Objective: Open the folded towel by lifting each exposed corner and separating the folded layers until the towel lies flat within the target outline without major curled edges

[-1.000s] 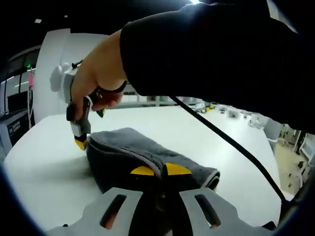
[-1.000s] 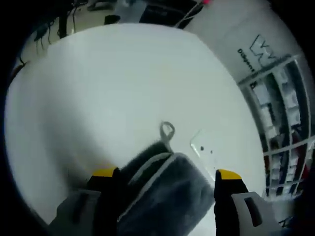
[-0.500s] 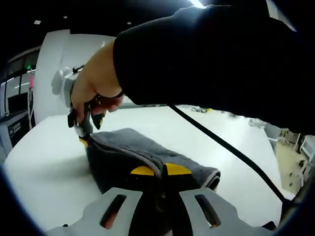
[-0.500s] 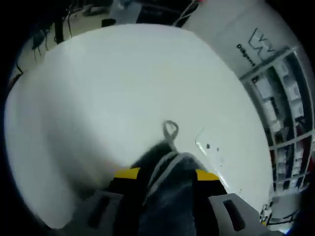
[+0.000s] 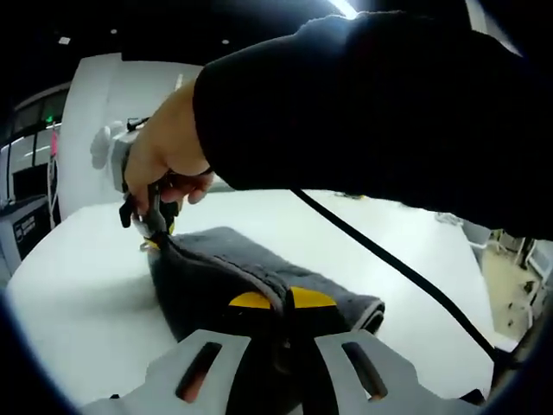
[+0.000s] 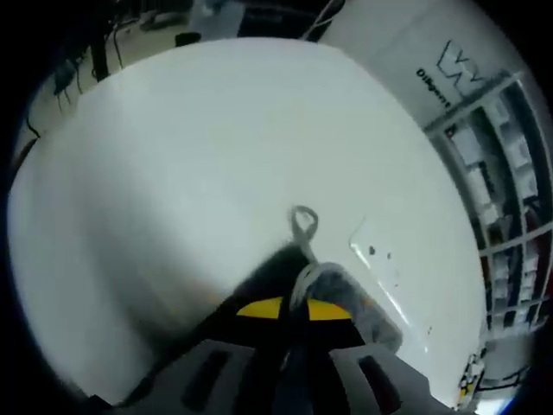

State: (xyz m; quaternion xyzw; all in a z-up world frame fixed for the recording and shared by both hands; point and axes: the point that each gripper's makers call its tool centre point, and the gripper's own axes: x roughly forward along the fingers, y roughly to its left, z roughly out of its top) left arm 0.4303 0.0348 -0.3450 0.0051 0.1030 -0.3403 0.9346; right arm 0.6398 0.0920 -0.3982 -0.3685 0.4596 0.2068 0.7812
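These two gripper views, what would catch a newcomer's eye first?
The folded grey towel on the white table, pinched at both ends. The left gripper is shut on its near edge, and the right gripper is shut on the corner by the small hanging loop. A dark sleeve looms overhead.

My sleeve [image 5: 371, 104] is black, and a black cable [image 5: 397, 268] trails beneath it. My left gripper [image 5: 272, 300] and right gripper [image 6: 294, 309] have pale grey slotted jaws with yellow tips.

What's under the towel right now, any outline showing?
Under the towel only the white table shows, with no outline visible in either view. Both grippers, left and right, are shut on its edges; whatever lies beneath the folds is covered.
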